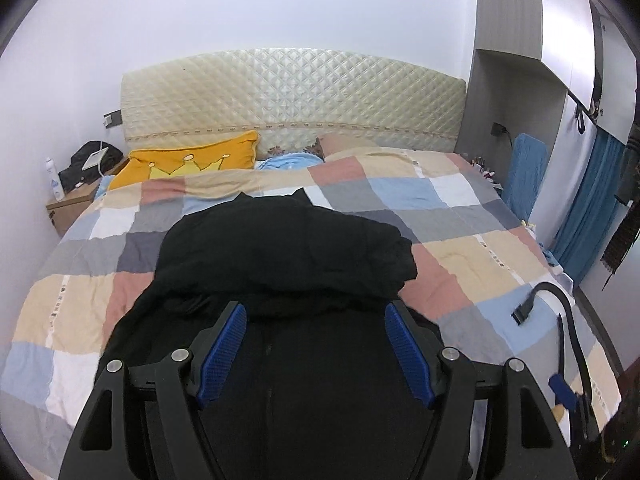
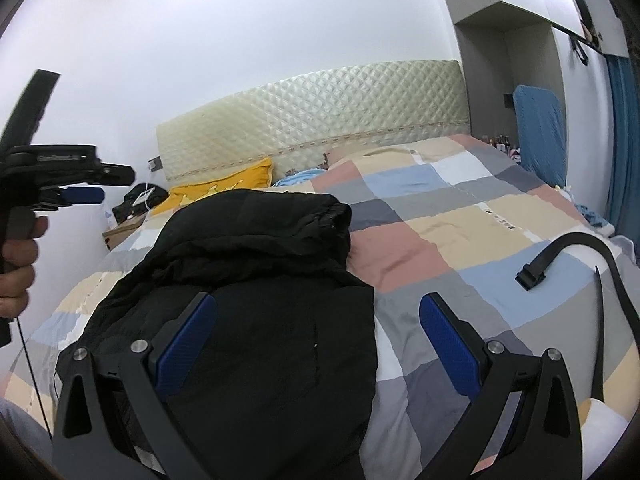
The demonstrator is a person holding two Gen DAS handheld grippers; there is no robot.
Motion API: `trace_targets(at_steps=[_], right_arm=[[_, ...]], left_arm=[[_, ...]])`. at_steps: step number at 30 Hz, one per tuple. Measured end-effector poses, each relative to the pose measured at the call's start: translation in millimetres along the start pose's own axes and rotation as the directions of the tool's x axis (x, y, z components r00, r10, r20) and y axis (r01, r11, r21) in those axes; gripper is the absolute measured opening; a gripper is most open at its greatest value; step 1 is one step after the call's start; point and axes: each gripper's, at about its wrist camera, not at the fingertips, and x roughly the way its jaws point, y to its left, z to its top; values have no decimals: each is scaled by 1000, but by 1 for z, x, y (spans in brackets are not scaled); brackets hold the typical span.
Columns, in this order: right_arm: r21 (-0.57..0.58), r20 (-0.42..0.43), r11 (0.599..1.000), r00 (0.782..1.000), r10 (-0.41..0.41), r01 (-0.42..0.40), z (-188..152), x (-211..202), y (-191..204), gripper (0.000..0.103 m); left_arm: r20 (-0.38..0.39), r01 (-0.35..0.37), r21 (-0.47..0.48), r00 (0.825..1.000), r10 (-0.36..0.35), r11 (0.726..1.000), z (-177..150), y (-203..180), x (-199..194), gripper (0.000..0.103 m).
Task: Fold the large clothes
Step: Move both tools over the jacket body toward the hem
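The black garment (image 1: 288, 248) is matt, soft, creased cloth on a checked cotton-like quilt (image 1: 452, 208). At twelve o'clock, the headboard (image 1: 292, 92) – quilted, glossy. Gripper pads (image 2: 450, 344) – ribbed blue.

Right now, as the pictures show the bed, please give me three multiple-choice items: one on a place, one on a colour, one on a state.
1. Where does the black garment lie?
A. on the checked quilt
B. on the floor
C. on the nightstand

2. What colour is the cushion by the headboard?
A. green
B. yellow
C. red

3. How are the left gripper and the right gripper?
A. both shut on cloth
B. one open, one shut
C. both open, holding nothing

Answers: 1 A, the quilt shows all round it. 2 B, yellow with a crown. 3 C, the blue pads stand apart, nothing clamped between them.
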Motion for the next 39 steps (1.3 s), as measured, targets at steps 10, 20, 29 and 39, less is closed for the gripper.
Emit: trace_targets(at_steps=[10, 20, 29, 39], right_arm=[[-51, -39, 998, 999, 27, -29, -6, -4, 16, 101], [-129, -101, 991, 995, 20, -33, -17, 10, 36, 101], [-129, -298, 992, 954, -45, 7, -31, 53, 36, 102], [50, -598, 985, 794, -104, 167, -62, 120, -16, 102]], left_arm=[[-36, -8, -53, 999, 6, 999, -58, 56, -21, 72], [-133, -74, -117, 989, 58, 990, -118, 119, 2, 72], [-205, -95, -134, 977, 66, 986, -144, 144, 30, 72], [-324, -59, -174, 946, 0, 983, -173, 162, 45, 72]])
